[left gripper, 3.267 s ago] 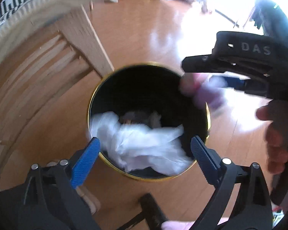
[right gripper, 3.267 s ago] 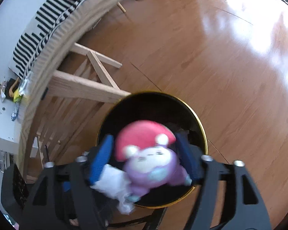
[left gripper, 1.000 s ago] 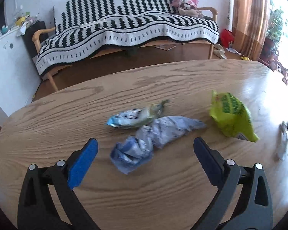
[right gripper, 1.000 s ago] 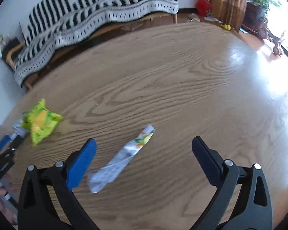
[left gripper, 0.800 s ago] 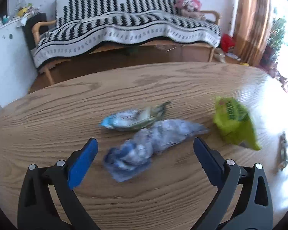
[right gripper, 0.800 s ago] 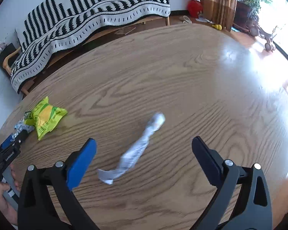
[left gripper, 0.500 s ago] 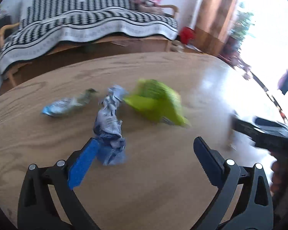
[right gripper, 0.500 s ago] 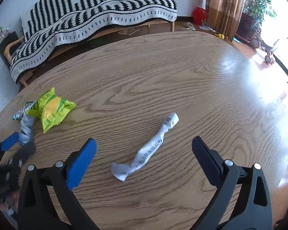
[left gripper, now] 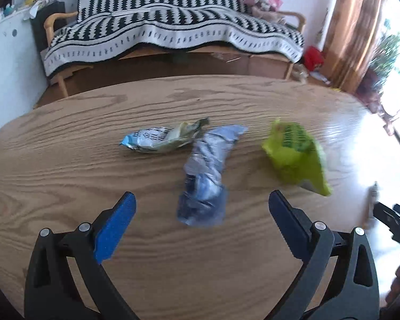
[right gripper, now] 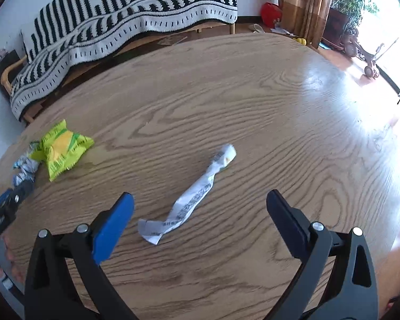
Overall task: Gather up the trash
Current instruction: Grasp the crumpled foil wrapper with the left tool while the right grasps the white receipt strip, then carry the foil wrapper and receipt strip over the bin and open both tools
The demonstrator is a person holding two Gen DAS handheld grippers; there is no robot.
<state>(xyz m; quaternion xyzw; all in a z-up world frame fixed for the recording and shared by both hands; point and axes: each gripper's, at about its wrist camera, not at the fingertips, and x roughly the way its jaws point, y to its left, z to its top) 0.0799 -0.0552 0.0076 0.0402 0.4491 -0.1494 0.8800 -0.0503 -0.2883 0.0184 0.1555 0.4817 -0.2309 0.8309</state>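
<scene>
On the left wrist view: left claw (left gripper: 202, 209) spread wide, holding nothing, hovering over the wooden tabletop (left gripper: 66, 165). Crumpled blue-grey wrapper (left gripper: 206, 178) lies between the claw tips, its near end closest. Light-blue and cream wrapper (left gripper: 162, 140) just beyond it to the left; whether the two touch, can't tell. Green snack bag (left gripper: 296, 157) to the right, blurred, apart from the blue-grey one. Dark tip of the other tool at the right edge. Striped sofa (left gripper: 173, 32) far behind.

Over on the right wrist view: right claw (right gripper: 200, 208) also wide, empty. Twisted white wrapper (right gripper: 192, 200) lies between the tips, running from near left to far right. Green snack bag (right gripper: 62, 149) well to the left, crumpled wrappers beside it at the tabletop (right gripper: 253, 106) edge. No bin or other container visible in either view.
</scene>
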